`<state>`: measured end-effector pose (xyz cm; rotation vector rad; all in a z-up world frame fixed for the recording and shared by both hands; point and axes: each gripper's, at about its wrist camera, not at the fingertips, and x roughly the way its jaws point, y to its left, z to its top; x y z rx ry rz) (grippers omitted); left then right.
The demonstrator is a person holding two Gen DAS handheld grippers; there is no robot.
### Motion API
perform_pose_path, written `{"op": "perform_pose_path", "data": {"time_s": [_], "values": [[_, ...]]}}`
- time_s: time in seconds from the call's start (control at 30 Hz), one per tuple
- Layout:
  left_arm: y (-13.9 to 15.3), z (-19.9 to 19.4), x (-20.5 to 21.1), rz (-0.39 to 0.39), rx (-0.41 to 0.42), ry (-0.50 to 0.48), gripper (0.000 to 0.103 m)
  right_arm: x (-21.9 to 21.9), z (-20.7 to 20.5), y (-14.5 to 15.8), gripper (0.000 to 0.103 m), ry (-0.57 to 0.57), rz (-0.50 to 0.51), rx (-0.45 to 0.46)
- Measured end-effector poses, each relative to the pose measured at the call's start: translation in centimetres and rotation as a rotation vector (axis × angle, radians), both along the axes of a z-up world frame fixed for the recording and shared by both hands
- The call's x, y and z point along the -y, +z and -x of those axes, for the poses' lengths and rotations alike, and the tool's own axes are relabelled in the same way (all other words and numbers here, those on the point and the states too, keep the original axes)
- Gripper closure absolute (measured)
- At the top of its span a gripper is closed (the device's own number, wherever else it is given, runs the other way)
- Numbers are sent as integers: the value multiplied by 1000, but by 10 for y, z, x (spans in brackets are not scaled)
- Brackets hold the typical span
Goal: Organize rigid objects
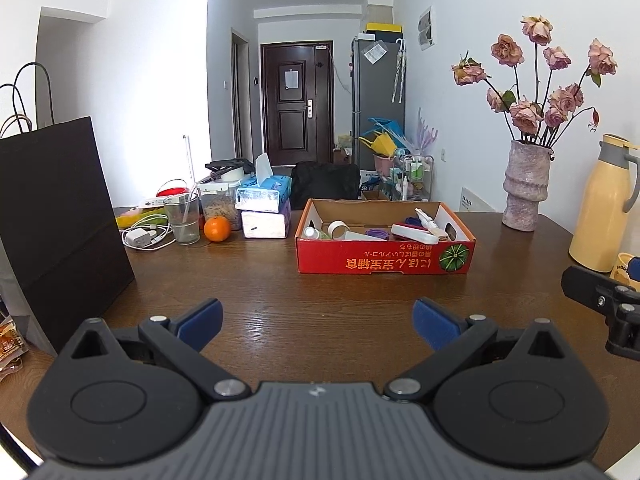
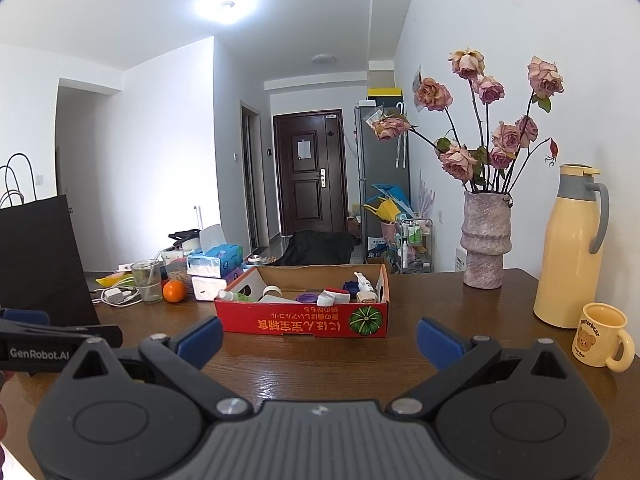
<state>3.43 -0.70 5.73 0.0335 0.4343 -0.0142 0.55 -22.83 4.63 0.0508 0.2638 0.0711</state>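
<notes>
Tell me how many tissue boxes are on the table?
2, stacked left of the red box: the blue tissue box lies on top of the white tissue box, beside the orange. More could hide behind.

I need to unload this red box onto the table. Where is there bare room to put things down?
Bare wood lies between the red box and both open grippers, left, right, and between box and vase. Crowded: the far-left corner around the orange, glass and tissue boxes.
</notes>
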Motion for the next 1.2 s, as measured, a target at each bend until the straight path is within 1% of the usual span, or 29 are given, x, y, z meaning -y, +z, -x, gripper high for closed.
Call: {"op": "perform_pose_path", "data": {"time_s": [0.53,1.2], "values": [[-4,-3,0,0,-19,-1,0,-2,0,-3,0,3,9,-20],[-5,-5,-1,1,-24,0,0,-3,-2,-2,0,4,10,-23]]}}
